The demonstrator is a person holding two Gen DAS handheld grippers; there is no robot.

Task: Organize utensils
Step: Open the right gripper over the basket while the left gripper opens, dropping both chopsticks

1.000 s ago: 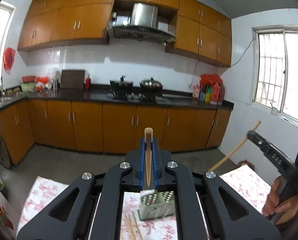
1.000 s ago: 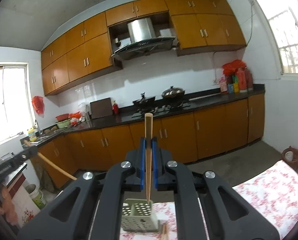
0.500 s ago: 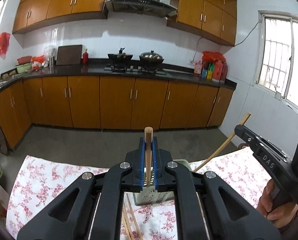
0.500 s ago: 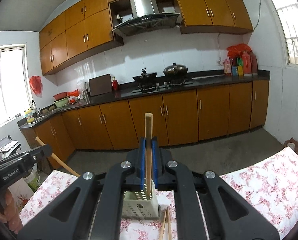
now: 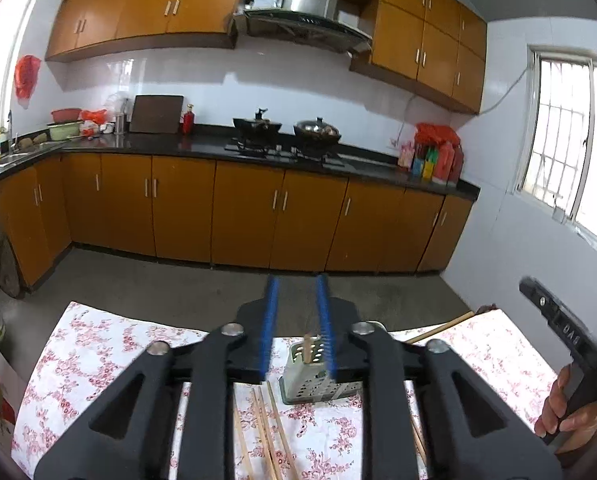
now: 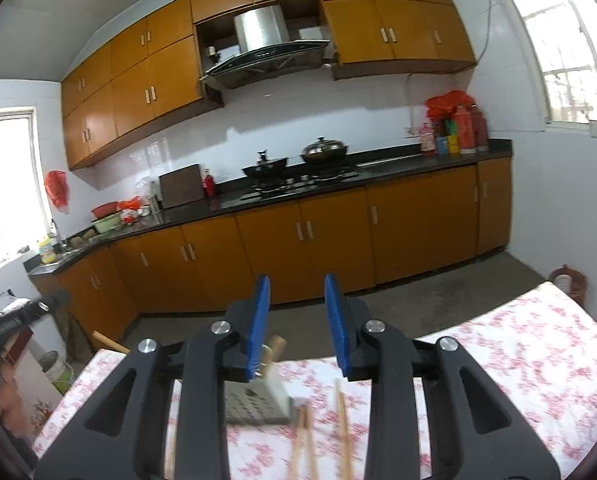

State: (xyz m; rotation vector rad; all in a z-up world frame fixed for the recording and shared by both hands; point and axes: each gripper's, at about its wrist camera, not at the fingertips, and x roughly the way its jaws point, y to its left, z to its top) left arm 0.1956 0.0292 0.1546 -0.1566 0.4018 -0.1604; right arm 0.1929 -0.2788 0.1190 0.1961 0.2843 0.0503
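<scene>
Around the pale perforated utensil holder (image 5: 318, 376), dotted with dark round holes, the tablecloth (image 5: 98, 356) was white with a scattered pink-red floral print, and light tan wooden chopsticks (image 5: 266, 432) lay on it just in front of the holder. Beyond the holder, the cabinets (image 5: 250, 212) were orange-brown under a glossy black countertop (image 5: 202, 146), with a white wall behind. Both the left gripper (image 5: 298, 320) and the right gripper (image 6: 296, 320) were black with bright blue pads.

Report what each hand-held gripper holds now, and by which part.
Nothing. Left hand-held gripper and right hand-held gripper jaws are opening, pads clear; a chopstick stands in the perforated holder.
</scene>
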